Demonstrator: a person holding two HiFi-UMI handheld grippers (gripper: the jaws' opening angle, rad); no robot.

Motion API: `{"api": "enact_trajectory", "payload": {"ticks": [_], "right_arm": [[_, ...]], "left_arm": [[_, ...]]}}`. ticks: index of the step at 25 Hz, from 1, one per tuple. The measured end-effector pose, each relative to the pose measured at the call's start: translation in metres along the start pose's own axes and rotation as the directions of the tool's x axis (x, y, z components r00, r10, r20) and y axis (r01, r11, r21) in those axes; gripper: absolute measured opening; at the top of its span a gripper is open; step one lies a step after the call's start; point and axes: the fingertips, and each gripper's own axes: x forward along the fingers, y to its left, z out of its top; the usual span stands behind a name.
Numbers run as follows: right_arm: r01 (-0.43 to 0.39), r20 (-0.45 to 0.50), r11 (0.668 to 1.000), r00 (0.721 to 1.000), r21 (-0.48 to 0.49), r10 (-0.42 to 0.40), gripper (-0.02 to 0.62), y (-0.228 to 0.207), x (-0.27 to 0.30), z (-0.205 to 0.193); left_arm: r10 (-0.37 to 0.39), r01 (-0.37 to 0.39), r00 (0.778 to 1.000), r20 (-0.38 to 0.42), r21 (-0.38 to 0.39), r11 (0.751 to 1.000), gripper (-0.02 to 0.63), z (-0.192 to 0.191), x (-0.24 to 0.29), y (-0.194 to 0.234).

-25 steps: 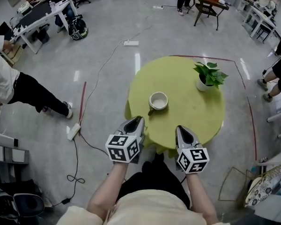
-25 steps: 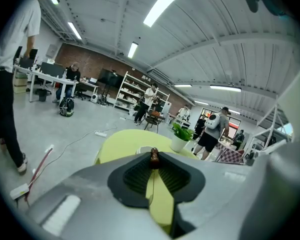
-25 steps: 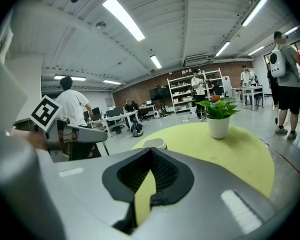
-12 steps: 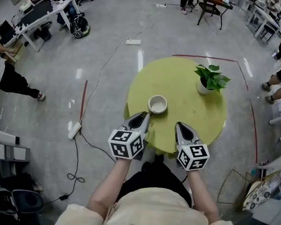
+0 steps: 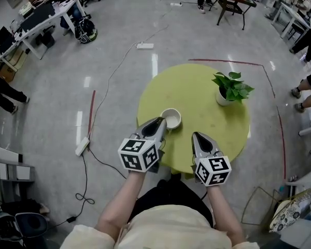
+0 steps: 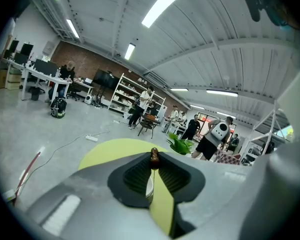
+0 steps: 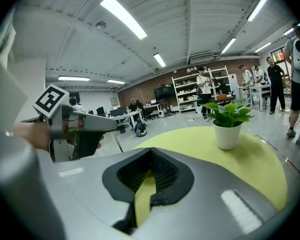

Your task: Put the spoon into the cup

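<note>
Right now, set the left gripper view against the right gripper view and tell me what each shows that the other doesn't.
Only the left gripper view: the left gripper pinching the brown end of the spoon, with a sliver of the white cup between its fingers. Only the right gripper view: the left gripper from the side, and the right gripper, fingers together on nothing. Both: the yellow-green table and the potted plant.

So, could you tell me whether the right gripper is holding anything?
No, the right gripper has its jaws closed together with nothing between them.
</note>
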Motion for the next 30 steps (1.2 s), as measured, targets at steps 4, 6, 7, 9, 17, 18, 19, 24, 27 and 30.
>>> {"api": "enact_trajectory", "payload": {"ticks": [4,6,7,9,17,18,19,24,27,30], "right_arm": [[-0.008,0.0,1.0,1.0,0.002,0.008,0.002,-0.004,0.007,0.004],[-0.01,-0.001,1.0,1.0,0.004,0.01,0.002,-0.007,0.01,0.006],[-0.011,-0.002,1.0,1.0,0.006,0.011,0.002,-0.009,0.011,0.007],[-0.011,-0.006,1.0,1.0,0.007,0.011,0.002,-0.011,0.012,0.008],[-0.017,-0.042,1.0,0.999,0.019,0.017,0.002,-0.023,0.025,-0.001],[-0.019,-0.047,1.0,0.999,0.02,0.02,0.002,-0.023,0.026,-0.001],[-0.021,-0.052,1.0,0.998,0.021,0.022,0.002,-0.024,0.028,-0.002],[-0.029,-0.073,0.999,0.997,0.028,0.031,0.002,-0.027,0.036,-0.003],[-0.03,-0.081,0.999,0.996,0.031,0.033,0.002,-0.029,0.04,-0.005],[-0.033,-0.089,0.999,0.995,0.033,0.036,0.002,-0.029,0.043,-0.007]], "left_arm": [[0.002,-0.002,1.0,0.011,0.004,1.0,0.048,0.01,0.01,0.0],[0.005,-0.005,1.0,0.013,0.006,1.0,0.048,0.013,0.016,0.001],[0.008,-0.008,1.0,0.011,0.006,1.0,0.048,0.014,0.019,0.002],[0.015,-0.015,1.0,0.007,0.006,1.0,0.048,0.014,0.024,0.004],[0.031,-0.031,0.999,-0.007,-0.019,0.999,0.048,0.009,0.047,0.016],[0.033,-0.033,0.999,-0.013,-0.023,0.999,0.048,0.007,0.05,0.017],[0.035,-0.035,0.999,-0.019,-0.027,0.999,0.048,0.005,0.053,0.017],[0.041,-0.043,0.998,-0.04,-0.047,0.998,0.048,-0.003,0.063,0.023],[0.042,-0.045,0.998,-0.047,-0.063,0.997,0.048,-0.01,0.068,0.025],[0.05,-0.054,0.997,-0.054,-0.073,0.996,0.048,-0.015,0.071,0.029]]}}
